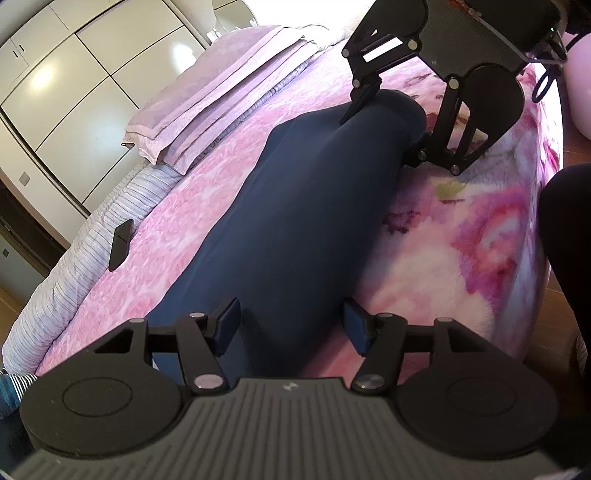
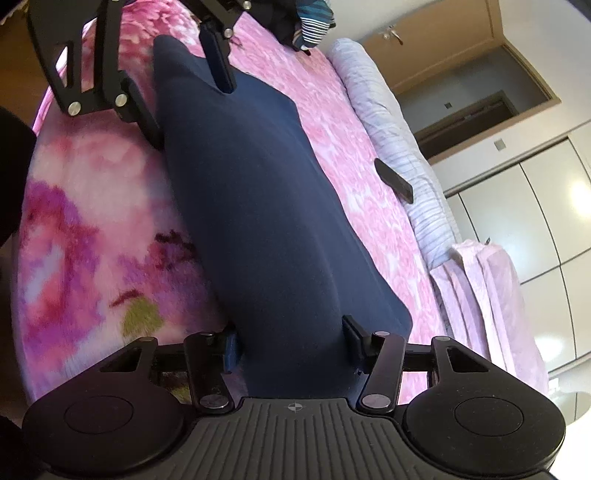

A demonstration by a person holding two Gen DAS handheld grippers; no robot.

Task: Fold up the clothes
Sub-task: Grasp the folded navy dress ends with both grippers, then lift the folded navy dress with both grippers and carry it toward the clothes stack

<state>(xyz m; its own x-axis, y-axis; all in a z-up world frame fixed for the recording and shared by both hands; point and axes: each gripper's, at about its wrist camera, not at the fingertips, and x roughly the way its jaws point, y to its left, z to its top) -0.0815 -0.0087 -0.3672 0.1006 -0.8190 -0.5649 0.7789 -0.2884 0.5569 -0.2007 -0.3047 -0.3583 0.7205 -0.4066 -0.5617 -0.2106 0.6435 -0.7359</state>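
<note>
A dark navy garment (image 1: 295, 206) lies as a long folded strip on the pink floral bedspread (image 1: 443, 251); it also shows in the right wrist view (image 2: 266, 206). My left gripper (image 1: 291, 325) is open, its jaws standing on either side of one end of the strip. My right gripper (image 2: 290, 339) is open and straddles the other end. Each gripper shows in the other's view: the right gripper (image 1: 384, 129) at the far end and the left gripper (image 2: 188, 107) at the far end there. Neither pinches the cloth.
A black phone (image 1: 120, 243) lies near the grey striped quilt (image 1: 74, 266) along the bed's far side. Folded pink blankets (image 1: 207, 107) are stacked by the wardrobe (image 1: 74, 92). Striped clothes (image 2: 314, 18) lie at the bed's far end. A dark-clothed leg (image 1: 569, 258) stands beside the bed.
</note>
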